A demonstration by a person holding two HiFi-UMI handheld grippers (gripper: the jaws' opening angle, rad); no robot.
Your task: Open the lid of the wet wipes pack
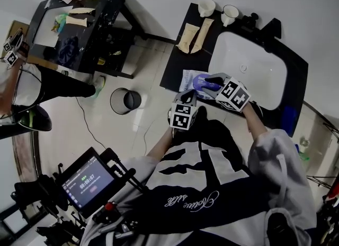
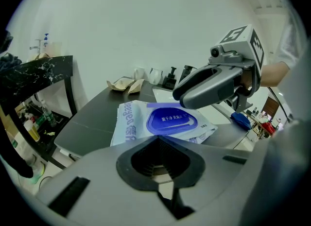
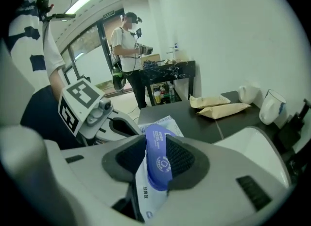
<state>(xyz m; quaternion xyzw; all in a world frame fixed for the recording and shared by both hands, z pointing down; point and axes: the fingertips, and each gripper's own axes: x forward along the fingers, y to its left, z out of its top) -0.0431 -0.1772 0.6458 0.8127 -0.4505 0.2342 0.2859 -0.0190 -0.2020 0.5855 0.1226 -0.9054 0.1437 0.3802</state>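
Observation:
The wet wipes pack [image 1: 186, 77] lies on the dark counter [image 1: 175, 65], white-blue film with a blue oval lid [image 2: 171, 120]. My right gripper [image 1: 210, 84] reaches onto the pack from the sink side. In the right gripper view a blue lid flap [image 3: 158, 164] stands upright between the pads of this gripper [image 3: 156, 145], which is shut on it, with white pack film [image 3: 146, 196] below. My left gripper [image 2: 156, 140] hovers just short of the pack's near edge, shut with nothing in it; its marker cube [image 3: 80, 98] shows beside the pack.
A white sink basin [image 1: 254, 70] sits right of the pack. Two white cups [image 1: 206, 7] and two tan pouches [image 1: 193, 36] lie at the counter's back. A blue object [image 2: 241, 119] rests near the sink. On the floor stand a waste bin [image 1: 126, 101], a black table [image 1: 79, 28] and another person [image 3: 127, 45].

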